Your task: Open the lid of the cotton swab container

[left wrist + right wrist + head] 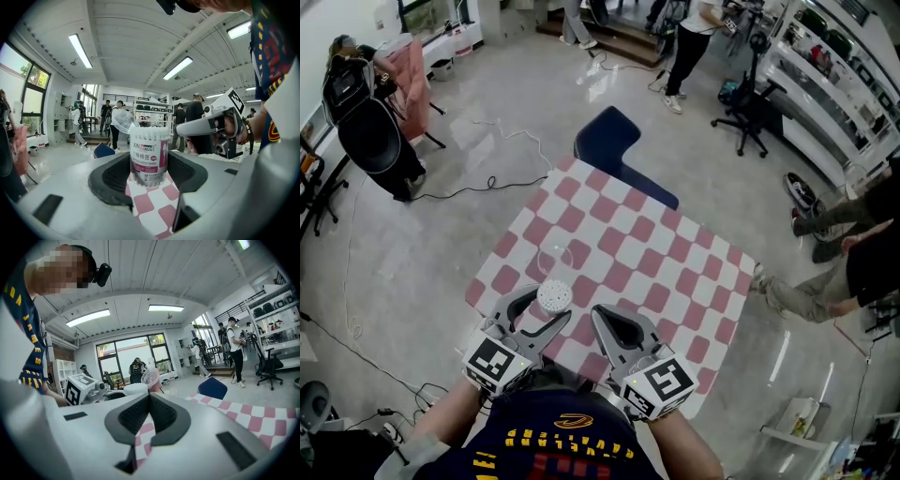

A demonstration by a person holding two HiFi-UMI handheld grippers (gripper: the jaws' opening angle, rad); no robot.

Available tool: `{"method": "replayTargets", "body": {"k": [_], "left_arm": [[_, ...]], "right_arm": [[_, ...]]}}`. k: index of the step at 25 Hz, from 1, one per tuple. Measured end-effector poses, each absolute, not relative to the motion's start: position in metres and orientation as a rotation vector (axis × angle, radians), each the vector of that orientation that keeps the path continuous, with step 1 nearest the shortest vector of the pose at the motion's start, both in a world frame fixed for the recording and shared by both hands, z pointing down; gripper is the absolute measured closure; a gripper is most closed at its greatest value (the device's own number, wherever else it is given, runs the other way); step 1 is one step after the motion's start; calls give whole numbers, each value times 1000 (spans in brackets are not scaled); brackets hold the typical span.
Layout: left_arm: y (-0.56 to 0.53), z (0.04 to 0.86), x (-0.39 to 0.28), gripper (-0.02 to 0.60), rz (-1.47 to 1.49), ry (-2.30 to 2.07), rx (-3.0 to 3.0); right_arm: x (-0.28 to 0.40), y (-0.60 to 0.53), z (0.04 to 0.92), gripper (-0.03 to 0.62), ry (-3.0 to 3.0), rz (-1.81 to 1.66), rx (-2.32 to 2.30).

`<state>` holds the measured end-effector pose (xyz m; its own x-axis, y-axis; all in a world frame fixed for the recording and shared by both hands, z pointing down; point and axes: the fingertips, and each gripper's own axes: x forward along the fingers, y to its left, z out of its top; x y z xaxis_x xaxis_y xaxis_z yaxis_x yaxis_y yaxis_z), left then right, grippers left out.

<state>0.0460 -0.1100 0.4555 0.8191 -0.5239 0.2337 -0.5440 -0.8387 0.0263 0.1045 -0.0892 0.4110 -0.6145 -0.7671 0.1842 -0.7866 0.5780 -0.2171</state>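
The cotton swab container (554,298) (149,157) stands upright on the pink-and-white checkered table (656,272), near its front edge. It is a clear cylinder packed with white swabs and wears a pink label. Its clear lid (553,258) (123,121) is swung up and back, so the top is open. My left gripper (539,315) (149,177) is shut on the container's lower body, one pad on each side. Just to its right, my right gripper (602,317) (149,401) is shut with nothing in it. In the right gripper view the container top (135,389) and lid (151,378) show to the left.
A dark blue chair (614,141) stands at the table's far edge. A person (839,272) sits by the right side. A black chair with a bag (370,122) stands at left, an office chair (748,122) at back right. Cables (487,183) lie on the floor.
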Motion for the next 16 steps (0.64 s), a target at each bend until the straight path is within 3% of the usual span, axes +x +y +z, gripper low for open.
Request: {"method": "replayTargets", "body": {"k": [16], "left_arm": [[-106,449,51,333,351,-846,2916]], "right_arm": [[112,-87,412,583,-2717,463,1363]]}}
